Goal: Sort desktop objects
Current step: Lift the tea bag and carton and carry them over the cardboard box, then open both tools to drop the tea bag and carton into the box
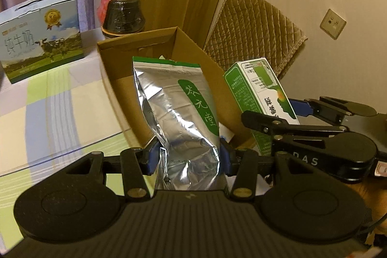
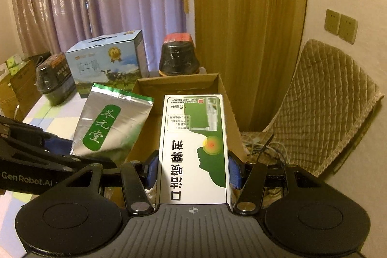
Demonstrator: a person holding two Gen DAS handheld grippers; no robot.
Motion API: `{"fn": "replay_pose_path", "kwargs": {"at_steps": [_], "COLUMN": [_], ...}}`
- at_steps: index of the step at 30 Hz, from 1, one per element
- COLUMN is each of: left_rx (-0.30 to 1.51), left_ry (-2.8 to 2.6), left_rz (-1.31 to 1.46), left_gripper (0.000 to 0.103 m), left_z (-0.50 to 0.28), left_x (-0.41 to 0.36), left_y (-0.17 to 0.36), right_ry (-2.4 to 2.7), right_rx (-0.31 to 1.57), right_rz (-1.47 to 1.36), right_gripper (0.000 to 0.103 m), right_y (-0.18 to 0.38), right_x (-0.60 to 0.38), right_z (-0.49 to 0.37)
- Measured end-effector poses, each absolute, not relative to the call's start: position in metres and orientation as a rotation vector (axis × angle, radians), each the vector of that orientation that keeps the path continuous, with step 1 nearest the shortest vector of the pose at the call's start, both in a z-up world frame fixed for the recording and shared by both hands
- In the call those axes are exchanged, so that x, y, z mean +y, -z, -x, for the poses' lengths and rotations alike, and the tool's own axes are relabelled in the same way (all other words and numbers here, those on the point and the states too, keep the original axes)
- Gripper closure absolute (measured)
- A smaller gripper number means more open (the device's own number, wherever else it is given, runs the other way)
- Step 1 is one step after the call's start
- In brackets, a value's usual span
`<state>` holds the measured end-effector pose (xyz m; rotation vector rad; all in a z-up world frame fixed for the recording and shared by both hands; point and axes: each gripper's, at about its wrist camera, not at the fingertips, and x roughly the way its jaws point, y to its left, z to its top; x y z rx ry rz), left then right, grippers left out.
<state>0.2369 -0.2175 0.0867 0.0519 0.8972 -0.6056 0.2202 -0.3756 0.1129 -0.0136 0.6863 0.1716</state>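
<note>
Worktop (image 1: 48, 98) under a checked cloth, curtains and a wooden door behind, quilted chair (image 2: 326, 98) off to the right. Open cardboard box (image 1: 183, 45) sits mid-worktop, between the milk carton (image 1: 41, 33) and the chair.

Left gripper (image 1: 188, 156): fingers part closed, pinching the silver foil pouch (image 1: 179, 103) low on its body. The pouch is upright, held above the near side of the box. It looks light, soft, crinkly and slick – foil buckles at the pinch, so hold below the fill line, not the thin sealed top.

Right gripper (image 2: 193, 169): fingers part closed on the green-and-white spray box (image 2: 193, 149), clamped across its long side walls. Stiff thin card, probably light – side walls will dent if squeezed harder.

Room: the two loads sit just beside each other, so crossing paths risks a bump. The box's tall walls need clearing before lowering. Its floor looks mostly free, though the far corner is hidden. A dark wrapped jar (image 1: 123, 13) stands just behind the box's far wall.
</note>
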Motion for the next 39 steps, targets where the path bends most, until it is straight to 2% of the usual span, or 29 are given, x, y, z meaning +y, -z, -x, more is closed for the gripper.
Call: {"fn": "replay_pose_path", "kwargs": {"at_steps": [22,35,37,39], "left_rx": [0.916,0.941,0.935,0.926], "left_ry": [0.544,0.521,0.524,0.521], "left_rz": [-0.015,0.010,0.016,0.017], "left_gripper": [0.059,0.059,0.068,0.068], "left_z": [-0.313,-0.330,-0.332,-0.334], "left_x": [-0.242,-0.248,-0.248,-0.249], "left_y": [-0.073,-0.051,-0.051,-0.053], "right_ry": [-0.149,-0.152,-0.153,-0.152], "right_rx": [0.708,0.728,0.730,0.732], "right_rz": [-0.017,-0.030,-0.028,-0.028], "right_gripper": [0.050,0.050,0.050,0.050], "right_y": [-0.098,-0.083,-0.082,-0.082], "right_x": [-0.399,-0.400,-0.399,-0.399], "right_z": [-0.280,-0.297,-0.298,-0.299]}}
